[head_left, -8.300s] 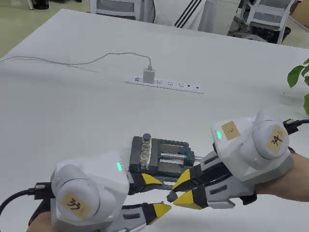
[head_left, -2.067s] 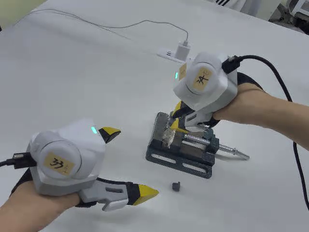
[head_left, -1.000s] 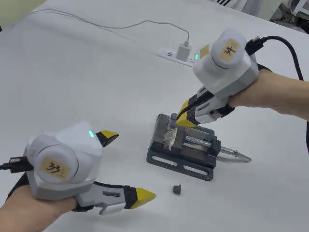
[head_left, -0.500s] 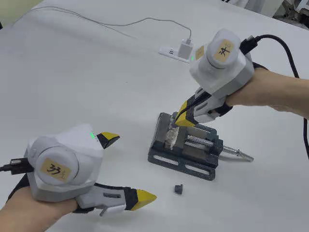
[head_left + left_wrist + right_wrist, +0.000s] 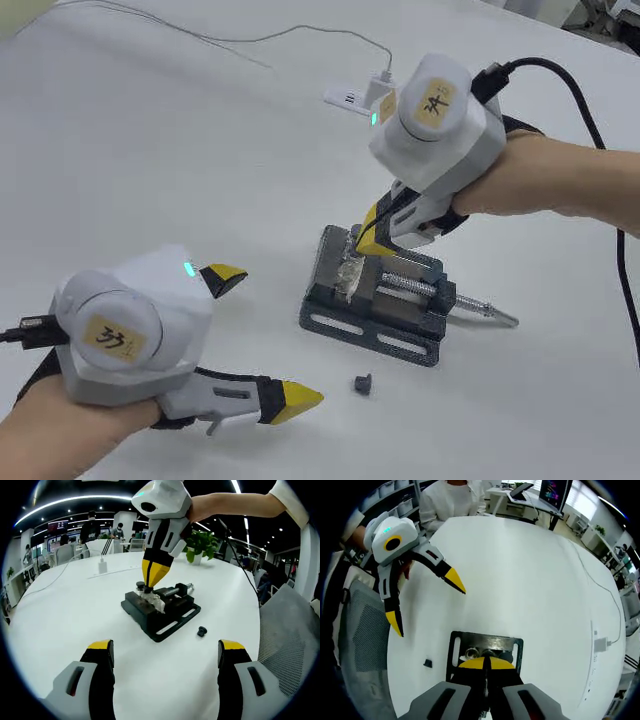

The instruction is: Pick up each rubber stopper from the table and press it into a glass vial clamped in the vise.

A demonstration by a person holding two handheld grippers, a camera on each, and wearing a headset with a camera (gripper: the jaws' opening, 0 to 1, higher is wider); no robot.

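Note:
A black vise (image 5: 375,312) (image 5: 161,614) (image 5: 456,649) on the white table clamps a clear glass vial (image 5: 348,277) (image 5: 153,599). My right gripper (image 5: 366,240) (image 5: 485,663) is shut, and its yellow tips point down onto the top of the vial, covering whatever sits there. In the left gripper view the right gripper (image 5: 151,579) touches the vial's dark top. A loose dark rubber stopper (image 5: 362,382) (image 5: 201,630) (image 5: 427,663) lies on the table in front of the vise. My left gripper (image 5: 262,336) (image 5: 165,650) (image 5: 427,607) hovers open and holds nothing, left of the vise.
A white power strip with a charger (image 5: 352,97) (image 5: 103,566) and its cable lie behind the vise. The vise screw handle (image 5: 488,313) sticks out to the right. A potted plant (image 5: 200,542) stands at the far edge. A person in white (image 5: 451,500) sits at the table's end.
The right gripper has come down from just above the vise, so its shut tips now cover the stopper on the vial. The left gripper stays open in nearly the same place.

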